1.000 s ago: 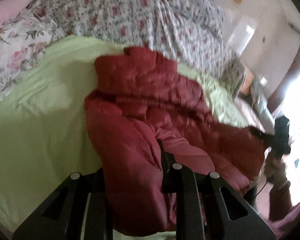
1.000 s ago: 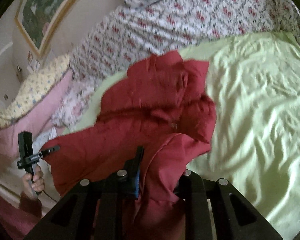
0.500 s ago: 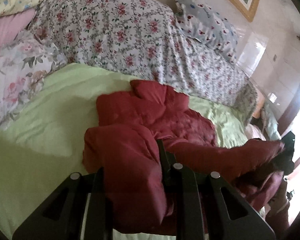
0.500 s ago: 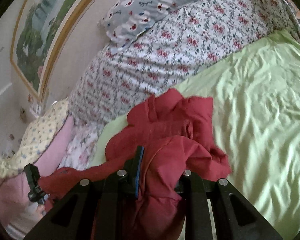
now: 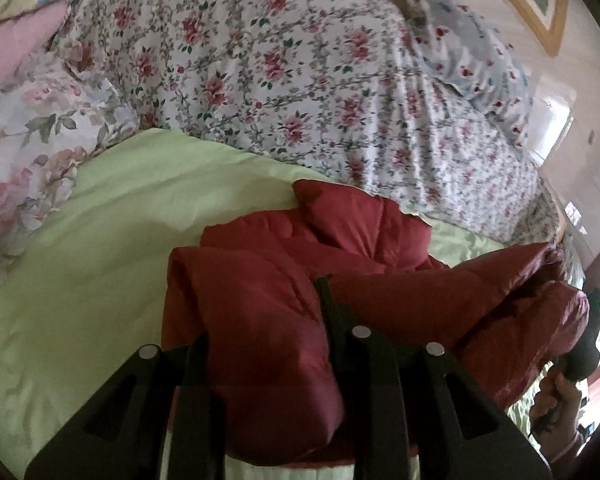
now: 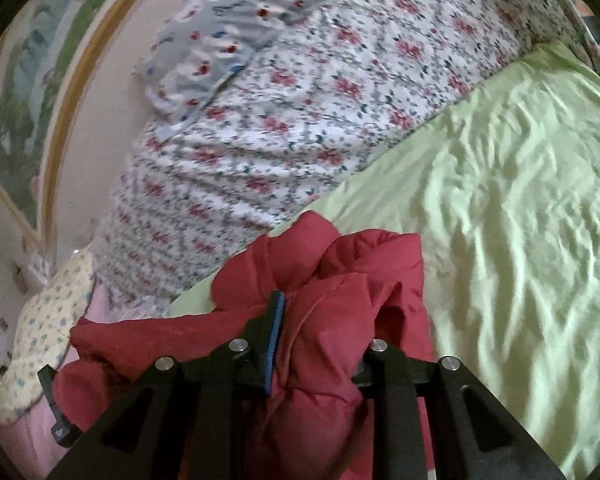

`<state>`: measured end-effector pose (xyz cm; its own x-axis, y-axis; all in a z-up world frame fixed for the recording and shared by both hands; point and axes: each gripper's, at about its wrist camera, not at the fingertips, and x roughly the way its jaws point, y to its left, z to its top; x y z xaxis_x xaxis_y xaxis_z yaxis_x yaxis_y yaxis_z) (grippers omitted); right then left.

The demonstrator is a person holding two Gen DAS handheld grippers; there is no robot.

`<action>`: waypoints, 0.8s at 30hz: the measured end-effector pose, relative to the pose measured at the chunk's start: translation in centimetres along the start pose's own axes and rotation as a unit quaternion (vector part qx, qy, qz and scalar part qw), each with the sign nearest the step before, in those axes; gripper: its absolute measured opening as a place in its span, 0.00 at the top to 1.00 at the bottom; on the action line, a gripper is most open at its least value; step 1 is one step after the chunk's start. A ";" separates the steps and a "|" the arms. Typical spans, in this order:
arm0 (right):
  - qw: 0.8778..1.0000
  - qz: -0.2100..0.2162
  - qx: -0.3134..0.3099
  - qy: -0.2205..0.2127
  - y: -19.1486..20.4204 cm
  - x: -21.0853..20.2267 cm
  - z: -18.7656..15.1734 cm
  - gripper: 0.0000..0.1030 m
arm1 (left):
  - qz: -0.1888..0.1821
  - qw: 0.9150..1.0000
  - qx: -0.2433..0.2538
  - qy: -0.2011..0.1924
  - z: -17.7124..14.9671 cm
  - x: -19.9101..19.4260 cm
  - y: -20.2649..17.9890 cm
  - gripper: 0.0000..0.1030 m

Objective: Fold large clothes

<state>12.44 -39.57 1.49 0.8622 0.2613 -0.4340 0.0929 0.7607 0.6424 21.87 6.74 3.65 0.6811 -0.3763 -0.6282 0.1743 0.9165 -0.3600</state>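
Clamping a thick fold of the red padded jacket [image 5: 260, 320], the left gripper [image 5: 266, 332] fills the bottom of the left wrist view, its two black fingers pressed into the fabric on either side of the bunched material. The jacket lies crumpled on the pale green sheet [image 5: 100, 248] of the bed, with its far end reaching toward the floral quilt [image 5: 260, 72] heaped along the head edge of the bed. A long red band of the garment stretches off to the right, where the right gripper [image 5: 588, 332] appears small and dark near the right edge of the bed, held by the person's right hand [image 5: 556, 396]. A grey flowered pillow [image 5: 468, 44] sits on top of the quilt, and a gold picture frame [image 5: 540, 20] hangs on the wall above it.

From the right wrist view, the right gripper [image 6: 320, 344] is closed on another bunch of the same jacket [image 6: 340, 300]; a blue pad lines the inner face of its left finger, tight against the cloth. The garment rises in a lump just ahead of the fingers, resting on the green sheet [image 6: 520, 220]. A strip of red runs left to the left gripper [image 6: 54, 404], seen as a dark shape at the bed's left edge. The floral quilt [image 6: 300, 100] and grey pillow [image 6: 228, 32] lie beyond, beside a framed picture [image 6: 32, 92].
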 end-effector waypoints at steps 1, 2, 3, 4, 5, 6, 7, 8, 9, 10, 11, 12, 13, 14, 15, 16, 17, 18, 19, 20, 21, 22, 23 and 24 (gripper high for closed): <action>1.000 -0.003 0.003 0.001 -0.2 0.5 0.3 0.77 | 0.000 1.000 -0.002 0.005 0.4 0.8 0.2 0.78; 1.000 -0.007 0.009 0.003 -0.6 1.3 0.6 0.77 | -0.001 1.000 -0.005 0.009 0.8 1.6 0.4 0.78; 1.000 -0.009 0.012 0.004 -0.7 1.8 0.8 0.77 | -0.002 1.000 -0.008 0.013 1.2 2.4 0.6 0.77; 1.000 -0.013 0.015 0.006 -1.0 2.5 1.0 0.77 | -0.001 1.000 -0.012 0.019 1.5 3.4 0.9 0.77; 1.000 -0.018 0.017 0.008 -1.2 3.3 1.2 0.77 | 0.001 1.000 -0.016 0.025 1.8 4.2 1.1 0.77; 1.000 -0.023 0.018 0.010 -1.5 4.1 1.3 0.77 | 0.002 0.999 -0.020 0.030 2.1 5.1 1.3 0.77; 0.999 -0.025 0.020 0.011 -1.8 4.7 1.4 0.77 | 0.004 0.999 -0.025 0.036 2.3 6.2 1.6 0.77; 0.999 -0.029 0.024 0.013 -2.2 5.6 1.5 0.77 | 0.006 0.999 -0.027 0.038 2.5 6.9 1.7 0.77; 0.999 -0.030 0.026 0.013 -2.4 6.2 1.6 0.77 | 0.009 0.999 -0.027 0.040 2.7 7.7 1.7 0.77; 0.999 -0.033 0.028 0.014 -2.7 6.8 1.7 0.77 | 0.012 0.999 -0.026 0.040 2.8 8.3 1.7 0.77; 0.999 -0.036 0.029 0.014 -2.9 7.4 1.8 0.77 | 0.015 0.999 -0.026 0.041 2.9 9.0 1.7 0.77; 0.999 -0.039 0.029 0.015 -3.0 7.9 1.9 0.77 | 0.017 0.999 -0.027 0.041 3.0 9.6 1.8 0.77; 0.999 -0.041 0.028 0.014 -3.1 8.5 2.0 0.77 | 0.019 0.999 -0.030 0.042 3.2 10.1 2.0 0.77; 0.999 -0.043 0.026 0.013 -3.1 9.0 2.2 0.77 | 0.021 0.998 -0.032 0.042 3.3 10.7 2.1 0.77; 0.999 -0.044 0.022 0.012 -3.1 9.4 2.3 0.77 | 0.023 0.998 -0.033 0.042 3.3 11.3 2.3 0.77; 0.999 -0.045 0.015 0.010 -3.1 9.9 2.5 0.77 | 0.024 0.998 -0.033 0.043 3.4 12.0 2.5 0.77; 0.999 -0.047 0.009 0.008 -3.1 10.4 2.6 0.77 | 0.024 0.998 -0.034 0.043 3.4 12.6 2.6 0.77; 0.999 -0.049 0.006 0.007 -3.2 10.8 2.7 0.76 | 0.024 0.998 -0.036 0.044 3.5 13.1 2.7 0.77; 0.999 -0.052 0.008 0.009 -3.5 11.3 2.7 0.76 | 0.025 0.998 -0.037 0.044 3.5 13.6 2.8 0.77; 0.999 -0.053 0.011 0.010 -3.8 11.7 2.7 0.76 | 0.025 0.998 -0.038 0.044 3.6 13.8 2.8 0.77; 0.998 -0.056 0.013 0.010 -3.9 12.1 2.8 0.76 | 0.025 0.998 -0.040 0.044 3.8 14.0 2.8 0.77; 0.998 -0.059 0.012 0.010 -4.0 12.4 2.9 0.77 | 0.025 0.998 -0.041 0.045 4.0 14.1 2.8 0.76; 0.998 -0.064 0.008 0.008 -4.0 12.8 2.9 0.77 | 0.025 0.998 -0.043 0.048 4.1 14.1 2.8 0.76; 0.998 -0.069 0.004 0.007 -4.0 13.1 2.9 0.77 | 0.024 0.998 -0.044 0.048 4.2 13.7 2.7 0.76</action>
<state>24.82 -40.90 -4.93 0.8344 0.1625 -0.5267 0.2141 0.7849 0.5814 34.68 4.67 -3.03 0.6156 -0.3469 -0.7075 0.0775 0.9202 -0.3838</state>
